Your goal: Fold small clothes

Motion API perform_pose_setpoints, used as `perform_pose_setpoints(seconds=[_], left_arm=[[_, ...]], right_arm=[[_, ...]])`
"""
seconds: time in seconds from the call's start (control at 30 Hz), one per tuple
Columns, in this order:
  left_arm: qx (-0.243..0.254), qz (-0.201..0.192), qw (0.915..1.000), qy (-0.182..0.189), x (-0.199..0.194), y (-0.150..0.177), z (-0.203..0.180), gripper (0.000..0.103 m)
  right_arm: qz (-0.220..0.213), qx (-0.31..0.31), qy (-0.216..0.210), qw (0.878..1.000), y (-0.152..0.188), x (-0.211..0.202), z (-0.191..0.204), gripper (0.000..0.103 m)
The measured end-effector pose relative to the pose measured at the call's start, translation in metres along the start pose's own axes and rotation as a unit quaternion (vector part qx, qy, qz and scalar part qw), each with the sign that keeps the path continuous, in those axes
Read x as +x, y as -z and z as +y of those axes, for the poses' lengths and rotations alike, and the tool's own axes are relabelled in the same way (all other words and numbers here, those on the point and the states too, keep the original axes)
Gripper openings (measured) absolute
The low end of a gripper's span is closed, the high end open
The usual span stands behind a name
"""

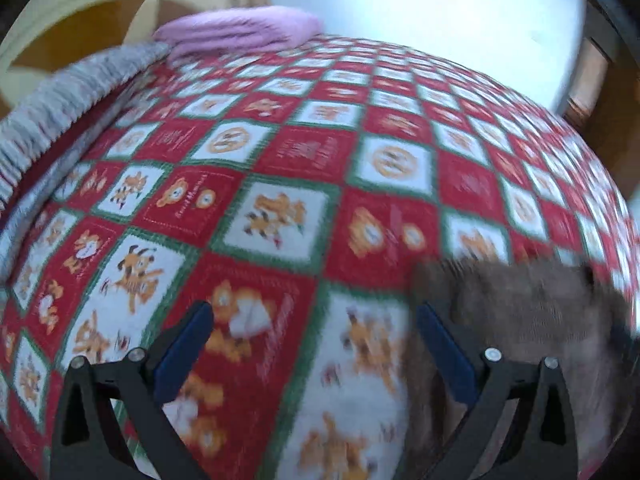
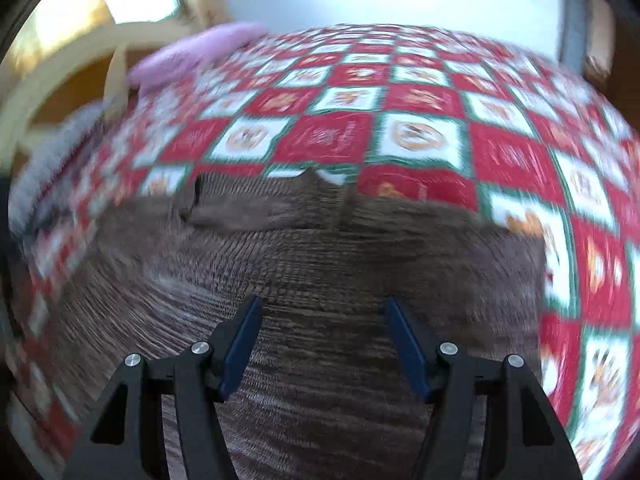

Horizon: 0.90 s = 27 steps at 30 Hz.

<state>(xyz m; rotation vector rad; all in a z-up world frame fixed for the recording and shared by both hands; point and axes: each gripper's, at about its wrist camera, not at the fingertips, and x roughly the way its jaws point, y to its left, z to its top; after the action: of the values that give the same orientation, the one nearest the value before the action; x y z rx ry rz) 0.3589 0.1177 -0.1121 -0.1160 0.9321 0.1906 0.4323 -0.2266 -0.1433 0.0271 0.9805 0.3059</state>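
The right gripper (image 2: 322,344) is being held with its jaws standing apart over a brown knitted garment (image 2: 320,248), nothing being clamped between the blue pads (image 2: 240,344); whether the tips are touching the knit cannot be told. The garment is lying spread flat on the red, white and green checked tablecloth (image 2: 420,100). The left gripper (image 1: 316,344) is being held wide open above bare cloth, the garment's edge (image 1: 532,312) lying just beside its right finger. A folded pink cloth (image 1: 240,28) is lying at the far corner.
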Motion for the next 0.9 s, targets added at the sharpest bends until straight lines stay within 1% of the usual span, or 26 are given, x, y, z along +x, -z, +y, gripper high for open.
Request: perform_pose_setpoints(seconds=[0.03, 0.1, 0.17, 0.3, 0.37, 0.4, 0.47, 0.53, 0.63, 0.7, 0.77, 0.83, 0.9], left_arm=[[0.022, -0.006, 0.9997, 0.002, -0.007, 0.01, -0.006, 0.103], [0.065, -0.017, 0.9977, 0.011, -0.022, 0.032, -0.017, 0.103], [0.107, -0.021, 0.9938, 0.018, -0.036, 0.055, -0.028, 0.103], [0.152, -0.033, 0.9877, 0.013, -0.044, 0.083, -0.04, 0.103], [0.163, -0.04, 0.9858, 0.006, -0.046, 0.094, -0.044, 0.103], [0.166, -0.037, 0.9854, 0.005, -0.044, 0.097, -0.045, 0.103], [0.16, -0.028, 0.9867, -0.005, -0.036, 0.1, -0.045, 0.103], [0.154, -0.024, 0.9877, -0.006, -0.031, 0.101, -0.043, 0.103], [0.122, -0.014, 0.9925, -0.002, -0.029, 0.099, -0.035, 0.103], [0.105, -0.018, 0.9943, -0.007, -0.028, 0.103, -0.029, 0.103], [0.087, -0.019, 0.996, -0.003, -0.028, 0.106, -0.023, 0.103], [0.072, -0.013, 0.9973, 0.003, -0.025, 0.107, -0.019, 0.103], [0.059, -0.008, 0.9982, 0.003, -0.023, 0.107, -0.018, 0.103]], right_arm=[[-0.008, 0.019, -0.015, 1.0, 0.007, -0.009, -0.006, 0.065], [-0.02, 0.03, -0.028, 0.999, 0.02, -0.026, -0.013, 0.065], [-0.029, 0.033, -0.022, 0.999, 0.039, -0.046, -0.019, 0.065], [-0.036, 0.029, -0.017, 0.999, 0.07, -0.078, -0.021, 0.065], [-0.041, 0.021, -0.02, 0.999, 0.081, -0.089, -0.016, 0.066], [-0.04, 0.016, -0.025, 0.999, 0.085, -0.09, -0.012, 0.067], [-0.028, -0.005, -0.028, 0.999, 0.093, -0.086, 0.0, 0.068], [-0.016, -0.028, -0.022, 0.999, 0.097, -0.076, 0.013, 0.068], [-0.005, -0.051, -0.016, 0.999, 0.096, -0.061, 0.03, 0.068], [-0.008, -0.071, -0.019, 0.997, 0.091, -0.057, 0.046, 0.068], [-0.005, -0.097, -0.037, 0.995, 0.084, -0.053, 0.066, 0.068], [0.005, -0.123, -0.047, 0.991, 0.078, -0.044, 0.085, 0.068], [0.028, -0.146, -0.038, 0.988, 0.073, -0.025, 0.103, 0.068]])
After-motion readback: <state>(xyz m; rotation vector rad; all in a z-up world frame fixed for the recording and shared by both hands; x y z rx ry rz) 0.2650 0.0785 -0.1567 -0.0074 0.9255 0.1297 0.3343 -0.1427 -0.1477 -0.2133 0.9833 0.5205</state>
